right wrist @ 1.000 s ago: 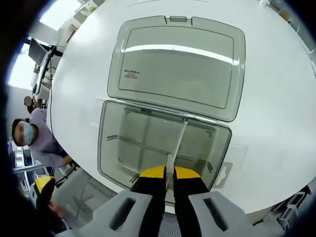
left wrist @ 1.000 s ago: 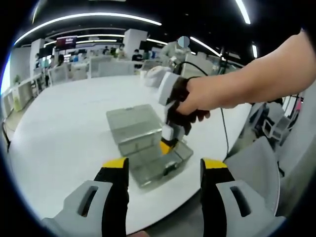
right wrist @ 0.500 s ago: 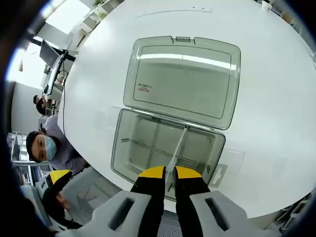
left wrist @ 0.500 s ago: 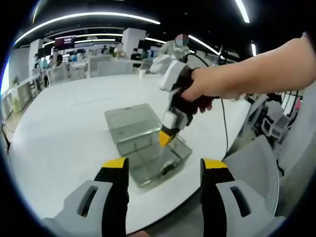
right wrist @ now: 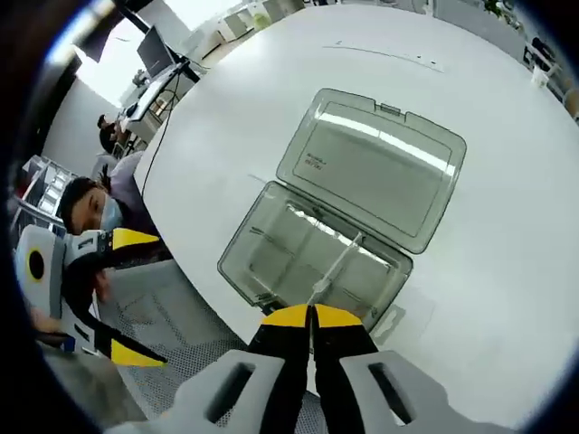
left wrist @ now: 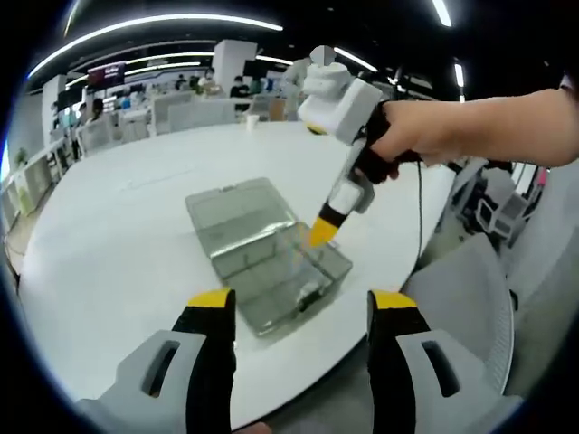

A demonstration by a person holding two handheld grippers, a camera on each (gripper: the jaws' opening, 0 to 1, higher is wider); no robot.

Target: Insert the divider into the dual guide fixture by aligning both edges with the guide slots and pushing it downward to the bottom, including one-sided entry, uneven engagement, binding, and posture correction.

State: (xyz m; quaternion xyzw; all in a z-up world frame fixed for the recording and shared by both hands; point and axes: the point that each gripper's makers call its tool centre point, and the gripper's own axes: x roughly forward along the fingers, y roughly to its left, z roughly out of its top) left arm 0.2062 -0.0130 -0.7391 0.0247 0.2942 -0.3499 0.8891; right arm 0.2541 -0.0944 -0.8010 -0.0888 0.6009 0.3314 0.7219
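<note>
Yellow-tipped and spread wide, the left tool (left wrist: 301,312) waits empty at lower centre, off the tabletop (left wrist: 118,226) edge, leaving the work to its partner. Centre frame sits the smoky plastic box (right wrist: 312,262) with its lid (right wrist: 375,167) swung flat behind it. The right tool (right wrist: 310,316) appears clenched on the translucent divider (right wrist: 335,267), which slants over the open box, probably lifted to re-aim at the slots. A grey chair (left wrist: 466,298) stands at right.

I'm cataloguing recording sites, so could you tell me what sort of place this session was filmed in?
It looks like a large open-plan office or lab. A big white table holds the clear divided box, long ceiling light strips run overhead, and rows of desks with seated people fill the background.
</note>
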